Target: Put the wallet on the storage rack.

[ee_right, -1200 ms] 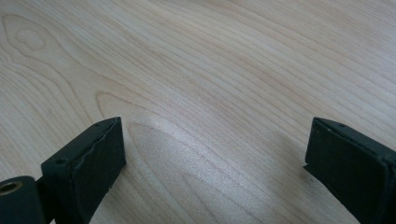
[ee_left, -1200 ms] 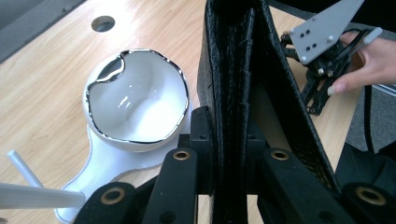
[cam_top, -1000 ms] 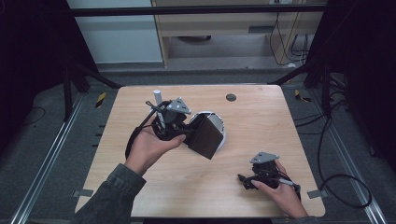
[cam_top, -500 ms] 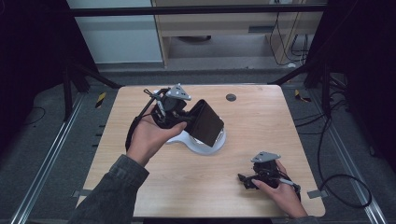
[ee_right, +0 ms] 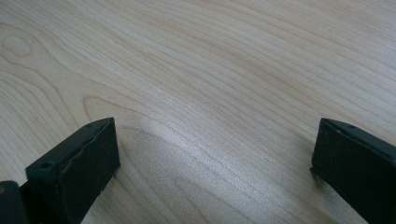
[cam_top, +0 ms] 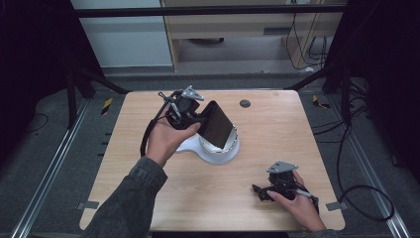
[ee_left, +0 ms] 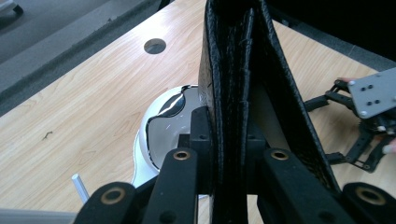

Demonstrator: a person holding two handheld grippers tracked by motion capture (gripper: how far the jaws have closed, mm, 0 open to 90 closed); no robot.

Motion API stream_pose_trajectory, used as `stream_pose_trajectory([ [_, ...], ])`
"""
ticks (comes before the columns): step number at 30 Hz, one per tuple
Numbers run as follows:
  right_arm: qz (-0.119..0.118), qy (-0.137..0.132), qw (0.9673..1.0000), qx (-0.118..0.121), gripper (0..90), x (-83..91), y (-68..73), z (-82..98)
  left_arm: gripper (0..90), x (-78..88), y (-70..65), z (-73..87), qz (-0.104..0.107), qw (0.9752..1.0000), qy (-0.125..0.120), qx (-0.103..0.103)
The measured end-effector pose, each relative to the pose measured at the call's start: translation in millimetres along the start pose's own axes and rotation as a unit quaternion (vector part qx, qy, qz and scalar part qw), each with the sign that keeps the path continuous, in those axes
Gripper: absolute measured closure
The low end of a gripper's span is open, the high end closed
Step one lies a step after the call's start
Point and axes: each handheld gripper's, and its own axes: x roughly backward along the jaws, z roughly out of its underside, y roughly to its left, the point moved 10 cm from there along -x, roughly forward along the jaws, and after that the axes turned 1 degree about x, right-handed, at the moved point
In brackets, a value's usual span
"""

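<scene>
Right gripper view. The right gripper [ee_right: 212,158] looks down at a shallow angle on the light wooden table [ee_right: 201,60]. Its two black jaws rise from the lower left and lower right corners, set wide apart with bare wood grain between them. Both jaw tips lie close to the tabletop; contact cannot be told.

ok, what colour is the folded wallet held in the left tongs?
Black, textured leather wallet; clearest in the left gripper view.

Left gripper [cam_top: 198,119] clamped, right gripper [cam_top: 261,191] spread wide
</scene>
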Motion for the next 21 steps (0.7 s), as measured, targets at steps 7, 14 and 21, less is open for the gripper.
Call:
stream_pose_trajectory([
  [7, 0.000, -0.001, 1.0000, -0.001, 0.9, 0.1, 0.1, 0.1, 80.8, -14.7, 2.0, 4.3, -0.002, 0.9999, 0.011, 0.002],
  [14, 0.000, -0.003, 1.0000, -0.001, 1.0, 0.2, 0.1, 0.4, 80.8, -25.2, 2.2, 4.7, 0.003, 0.9998, 0.019, 0.003],
  [21, 0.000, -0.003, 1.0000, 0.000, 0.9, 0.2, 0.0, 0.3, 80.8, -33.4, 1.1, 7.5, 0.006, 0.9996, 0.027, 0.006],
])
